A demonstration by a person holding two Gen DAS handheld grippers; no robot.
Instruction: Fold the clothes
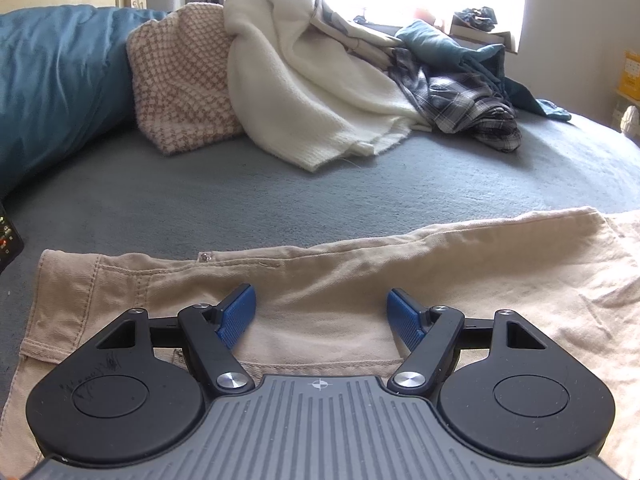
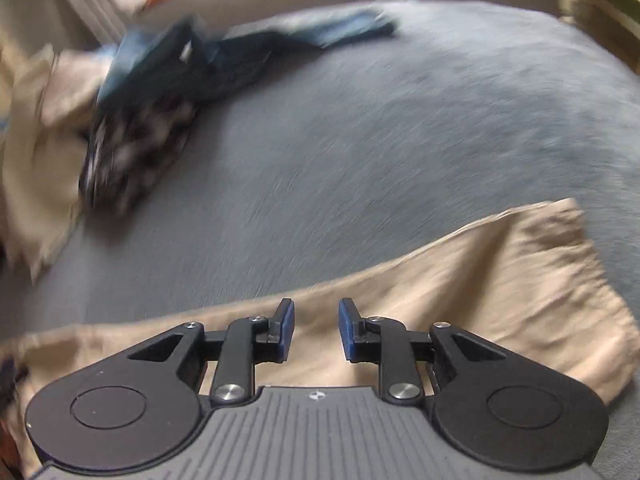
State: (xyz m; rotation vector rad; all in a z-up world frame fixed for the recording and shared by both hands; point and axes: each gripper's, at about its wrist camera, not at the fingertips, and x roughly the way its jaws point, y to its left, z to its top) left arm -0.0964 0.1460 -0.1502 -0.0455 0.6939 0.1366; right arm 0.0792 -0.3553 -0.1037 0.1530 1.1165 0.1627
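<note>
Your left gripper (image 1: pixel 321 312) hangs over the waistband end of the beige cotton trousers (image 1: pixel 340 280), jaws wide, nothing between the blue pads. The trousers lie flat across the near side of the grey bed cover (image 1: pixel 280 196).

Your right gripper (image 2: pixel 316 330) sits above the trouser leg toward the hem, jaws narrowly parted, pads clear of cloth; that view is motion-blurred.

No containers visible. Far side of the bed: a loose heap holding a cream knit blanket (image 1: pixel 304 80), a grey plaid shirt (image 1: pixel 468 104) and a teal garment (image 1: pixel 436 42), beside a pink-checked cushion (image 1: pixel 184 80).
</note>
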